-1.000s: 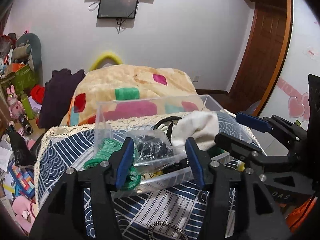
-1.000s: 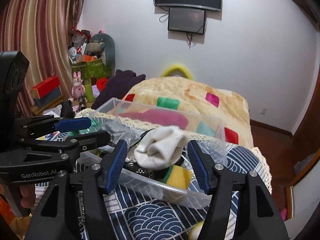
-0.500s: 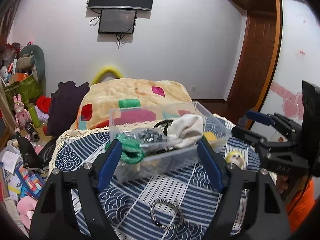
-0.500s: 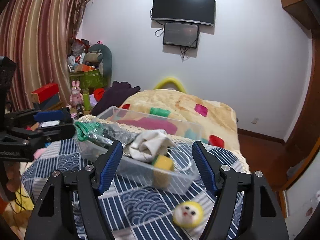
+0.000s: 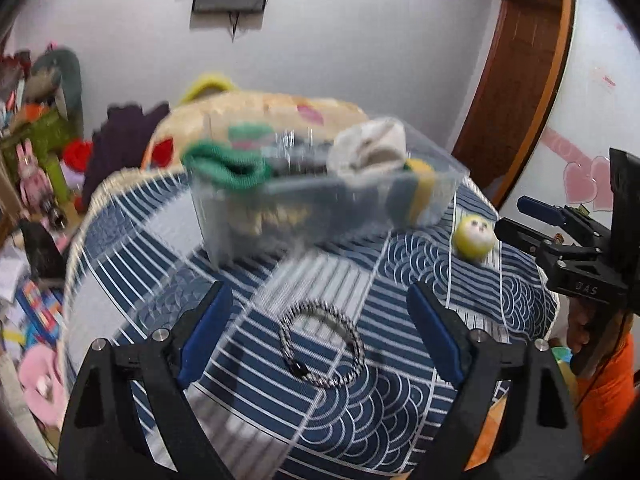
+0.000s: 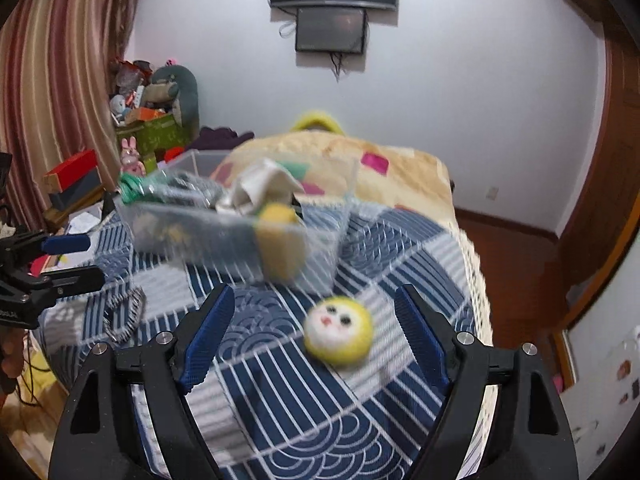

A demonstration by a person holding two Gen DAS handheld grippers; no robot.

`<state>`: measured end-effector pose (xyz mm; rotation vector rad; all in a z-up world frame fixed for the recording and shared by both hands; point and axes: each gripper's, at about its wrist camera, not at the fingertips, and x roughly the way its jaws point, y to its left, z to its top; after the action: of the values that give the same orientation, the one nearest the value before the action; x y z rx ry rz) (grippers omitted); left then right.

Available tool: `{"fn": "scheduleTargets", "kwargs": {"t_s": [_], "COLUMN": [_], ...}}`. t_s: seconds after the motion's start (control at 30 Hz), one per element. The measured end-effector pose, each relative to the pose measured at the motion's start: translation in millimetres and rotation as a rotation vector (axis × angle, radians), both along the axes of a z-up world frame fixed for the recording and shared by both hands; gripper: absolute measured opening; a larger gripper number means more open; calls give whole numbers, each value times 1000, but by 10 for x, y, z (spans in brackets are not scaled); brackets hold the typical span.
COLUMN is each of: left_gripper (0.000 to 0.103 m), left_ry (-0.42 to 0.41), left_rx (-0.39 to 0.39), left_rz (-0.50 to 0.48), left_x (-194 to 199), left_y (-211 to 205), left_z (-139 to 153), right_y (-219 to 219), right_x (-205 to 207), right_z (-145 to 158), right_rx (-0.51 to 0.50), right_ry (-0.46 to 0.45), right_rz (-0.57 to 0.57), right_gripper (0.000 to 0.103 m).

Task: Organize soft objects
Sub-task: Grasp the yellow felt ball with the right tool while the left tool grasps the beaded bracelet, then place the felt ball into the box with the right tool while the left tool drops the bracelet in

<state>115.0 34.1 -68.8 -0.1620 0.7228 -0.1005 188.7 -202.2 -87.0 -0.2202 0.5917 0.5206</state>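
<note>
While both views blur, left gripper [image 5: 316, 332] fingers spread wide, empty, above beaded ring [image 5: 322, 344] near table [image 5: 400, 420] front edge. Right gripper [image 6: 312, 336] likewise spread, empty, over yellow plush ball [image 6: 339, 333]. Clear bin [image 5: 320, 204] with white sock [image 5: 370, 150], green cloth [image 5: 224, 168], sits toward table far edge.

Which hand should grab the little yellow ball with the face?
Probably the right gripper: the yellow ball lies almost between its open jaws. The left gripper frames the beaded ring instead.
</note>
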Motion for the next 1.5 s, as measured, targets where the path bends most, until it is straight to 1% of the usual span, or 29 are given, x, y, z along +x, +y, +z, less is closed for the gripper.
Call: {"fn": "scheduleTargets", "kwargs": {"t_s": [0.07,0.23,0.33,0.5,0.53,0.57,0.6,0.63,0.67,0.73,0.77,0.83,0.87,0.93,0.97,1.03,1.07,1.2,1.37,1.5], "left_gripper": [89,89,89,89,89,88,84,79,77,63,59,46,43,29,27,18,15,13,13,13], "left_ry": [32,68,90,116,112,104,99,95,90,83,79,73,70,67,66,62,61,47,7,-44], "left_rx": [-14,22,27,15,19,27,31,33,35,48,52,61,61,56,55,60,61,59,60,64], "left_rz": [-3,-1,4,-3,-8,-9,-12,-15,-16,-14,-13,-10,-8,-8,-10,-13,-14,-17,-15,-6], "left_x": [30,81,118,138,127,110,96,81,69,47,37,27,22,16,15,6,8,-10,-33,-41], "left_y": [-11,-120,-139,-155,-164,-177,-192,-198,-206,-211,-209,-200,-192,-172,-168,-173,-183,-201,-211,-201], "left_z": [-107,-285,-379,-515,-525,-524,-527,-526,-525,-529,-530,-520,-517,-505,-501,-488,-481,-429,-292,-115], "right_y": [-36,-103,-133,-157,-157,-141,-130,-115,-100,-74,-61,-50,-43,-34,-29,-22,-2,23,64,108], "right_x": [24,167,215,259,265,264,251,235,204,160,149,115,99,63,41,1,3,-7,-54,-100], "right_z": [-108,-311,-362,-398,-409,-417,-422,-423,-419,-407,-396,-374,-359,-331,-312,-280,-266,-214,-129,-43], "right_rx": [-15,-11,10,26,28,29,27,22,13,1,-2,-4,-4,-3,-2,4,6,19,37,54], "right_ry": [21,88,117,158,165,170,171,164,149,133,125,112,104,87,80,68,64,50,32,12], "right_rz": [-22,-55,-59,-52,-46,-37,-31,-32,-35,-32,-28,-22,-18,-11,-4,8,13,29,39,44], "right_gripper": [80,80,79,54,51,45,42,42,42,41,41,41,41,41,41,41,41,41,41,41]}}
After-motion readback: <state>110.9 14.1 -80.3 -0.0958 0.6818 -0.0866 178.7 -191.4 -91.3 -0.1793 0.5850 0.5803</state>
